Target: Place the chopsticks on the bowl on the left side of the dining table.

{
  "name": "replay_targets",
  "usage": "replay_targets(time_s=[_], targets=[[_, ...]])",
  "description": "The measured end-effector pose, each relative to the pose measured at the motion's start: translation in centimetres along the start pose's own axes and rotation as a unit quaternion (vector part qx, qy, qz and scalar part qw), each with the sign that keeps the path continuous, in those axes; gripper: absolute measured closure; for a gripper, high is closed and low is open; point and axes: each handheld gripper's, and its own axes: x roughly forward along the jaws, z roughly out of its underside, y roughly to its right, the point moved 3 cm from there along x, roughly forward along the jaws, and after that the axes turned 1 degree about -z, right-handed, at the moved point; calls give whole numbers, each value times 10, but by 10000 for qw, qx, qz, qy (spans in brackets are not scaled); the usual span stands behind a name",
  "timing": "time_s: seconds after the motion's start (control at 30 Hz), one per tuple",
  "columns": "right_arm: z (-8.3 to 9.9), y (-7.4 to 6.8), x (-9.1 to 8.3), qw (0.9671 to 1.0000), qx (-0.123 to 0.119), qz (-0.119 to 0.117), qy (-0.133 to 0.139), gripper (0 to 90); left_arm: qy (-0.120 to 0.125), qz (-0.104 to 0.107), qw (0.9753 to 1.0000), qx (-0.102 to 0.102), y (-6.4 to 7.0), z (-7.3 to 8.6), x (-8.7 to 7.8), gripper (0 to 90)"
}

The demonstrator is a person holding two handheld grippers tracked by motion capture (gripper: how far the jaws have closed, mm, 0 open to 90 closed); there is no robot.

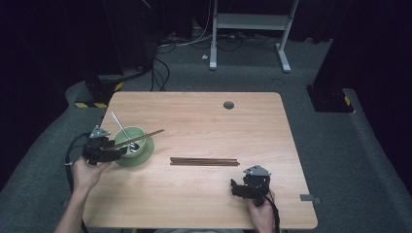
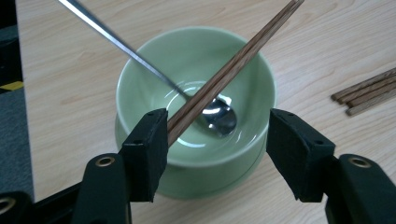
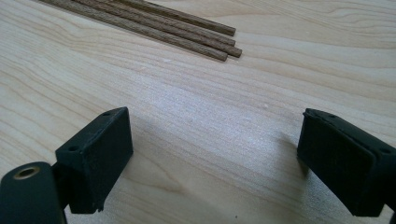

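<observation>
A pale green bowl [image 1: 138, 141] [image 2: 149, 70] sits on a matching saucer [image 1: 142, 158] at the table's left. A metal spoon [image 1: 120, 126] [image 2: 219, 116] lies in it, handle up to the back left. A pair of wooden chopsticks [image 1: 144, 137] [image 2: 233, 67] slants across the bowl, its near end against the inner face of one jaw of my left gripper [image 1: 119, 151] [image 2: 217, 130], whose jaws stand wide apart. More chopsticks [image 1: 204, 161] [image 3: 163, 25] [image 2: 366, 91] lie side by side mid-table. My right gripper [image 1: 235, 188] [image 3: 215, 140] is open over bare wood, nearer me than them.
The wooden table [image 1: 204, 116] has a dark round grommet [image 1: 228, 105] near its far edge. Beyond it stand a white desk frame [image 1: 250, 22], floor cables and black equipment. Dark curtains close both sides.
</observation>
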Motion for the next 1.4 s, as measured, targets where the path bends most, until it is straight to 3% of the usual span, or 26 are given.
replay_targets(time_s=[0.17, 0.43, 0.8, 0.87, 1.4], targets=[[0, 0, 0, 10000, 6, 3, -1, 100, -5, -91, 9999, -109, -5, 17, -3, 406], [0, 0, 0, 10000, 3, 4, -1, 100, -80, -51, 9994, -331, -14, 34, 0, 406], [0, 0, 0, 10000, 6, 8, -5, 100, -118, -28, 9989, -448, -19, 36, 6, 397], [0, 0, 0, 10000, 5, 7, -4, 100, -128, 76, 9986, -512, -20, 35, 8, 396], [0, 0, 0, 10000, 7, 9, -1, 100, -171, 46, 9981, -590, -25, 27, 16, 368]])
